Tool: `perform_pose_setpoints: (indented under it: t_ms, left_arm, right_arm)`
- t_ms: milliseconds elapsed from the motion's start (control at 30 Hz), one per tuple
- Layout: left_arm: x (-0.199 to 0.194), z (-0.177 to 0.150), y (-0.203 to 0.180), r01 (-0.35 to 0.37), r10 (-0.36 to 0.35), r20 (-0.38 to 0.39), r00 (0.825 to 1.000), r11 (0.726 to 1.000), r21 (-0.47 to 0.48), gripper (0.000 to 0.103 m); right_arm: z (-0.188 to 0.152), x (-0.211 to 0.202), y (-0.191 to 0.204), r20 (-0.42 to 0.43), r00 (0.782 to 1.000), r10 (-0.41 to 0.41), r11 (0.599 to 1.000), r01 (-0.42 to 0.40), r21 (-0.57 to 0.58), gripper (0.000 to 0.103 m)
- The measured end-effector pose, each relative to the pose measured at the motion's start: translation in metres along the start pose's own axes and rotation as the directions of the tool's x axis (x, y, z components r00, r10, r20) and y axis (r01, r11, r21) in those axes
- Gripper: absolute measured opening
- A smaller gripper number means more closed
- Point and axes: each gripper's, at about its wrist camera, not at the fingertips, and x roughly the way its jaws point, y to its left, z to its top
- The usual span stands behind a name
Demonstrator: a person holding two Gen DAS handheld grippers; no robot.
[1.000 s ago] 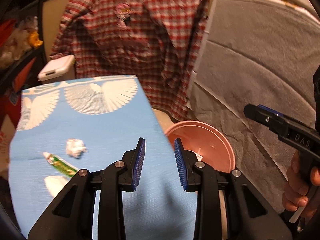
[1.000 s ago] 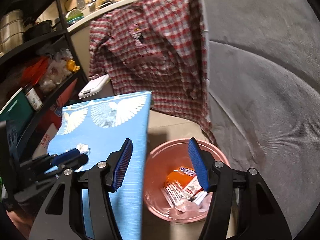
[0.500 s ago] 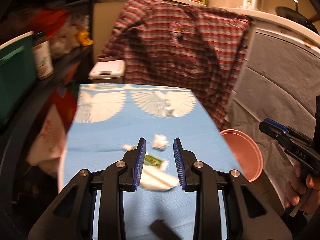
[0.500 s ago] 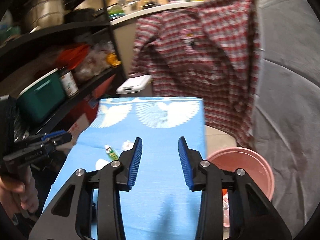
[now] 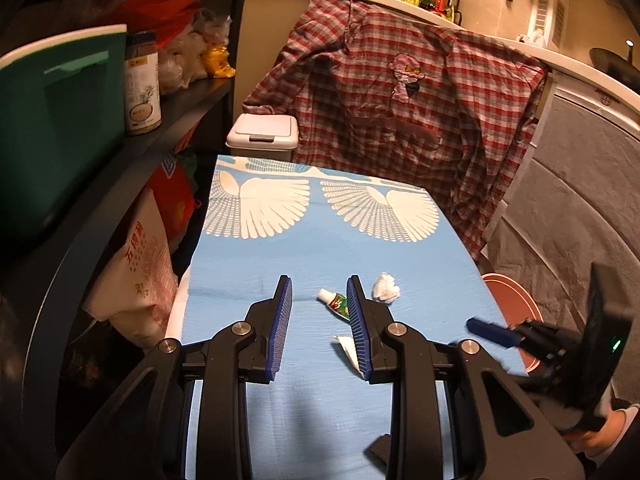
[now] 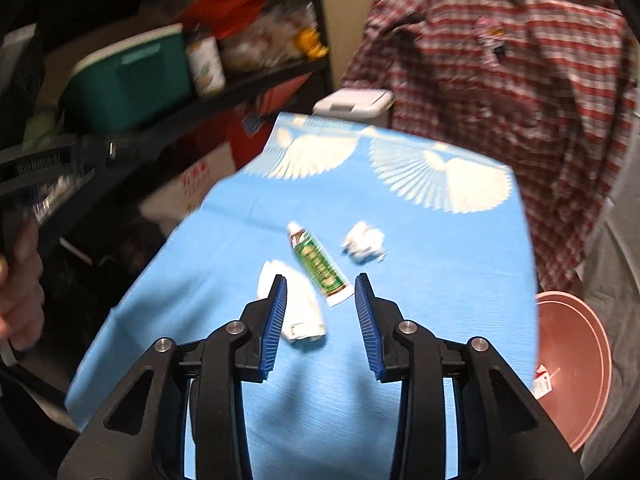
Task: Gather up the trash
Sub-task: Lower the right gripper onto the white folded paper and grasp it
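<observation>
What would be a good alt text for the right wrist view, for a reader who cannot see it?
The right gripper, its blue fingers apart and holding nothing, hovers over a blue cloth with three pieces of trash: a green tube, a crumpled white paper and a flattened white wrapper. A pink bucket stands at the right, below the cloth's edge.

In the left wrist view, the left tongs' own finger hides most of the flat white wrapper (image 5: 345, 347) and the tail of the toothpaste tube (image 5: 335, 303). The pink bucket (image 5: 508, 300) is half hidden behind the bench (image 5: 312, 256). The right wrist view is motion-blurred; the jar's (image 6: 205, 62) label is unreadable.
</observation>
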Motion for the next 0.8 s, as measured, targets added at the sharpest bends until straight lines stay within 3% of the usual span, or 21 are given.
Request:
perform_pose_setpoints:
  t_ms: [500, 733, 800]
  left_arm:
    - [0.042, 0.0, 0.016, -0.017, 0.016, -0.069, 0.998, 1.0, -0.016, 0.029]
    - [0.057, 0.0, 0.015, -0.011, 0.009, -0.095, 0.995, 1.0, -0.021, 0.029]
    - [0.063, -0.002, 0.015, -0.002, -0.002, -0.108, 0.994, 0.999, -0.038, 0.029]
  right_arm:
    - [-0.007, 0.055, 0.011, -0.13, 0.991, 0.044, 0.997, -0.051, -0.054, 0.045]
    - [-0.009, 0.055, 0.008, -0.138, 0.989, 0.058, 0.995, -0.068, -0.07, 0.015]
    - [-0.007, 0.048, 0.006, -0.124, 0.99, 0.062, 0.995, -0.071, -0.069, 0.014]
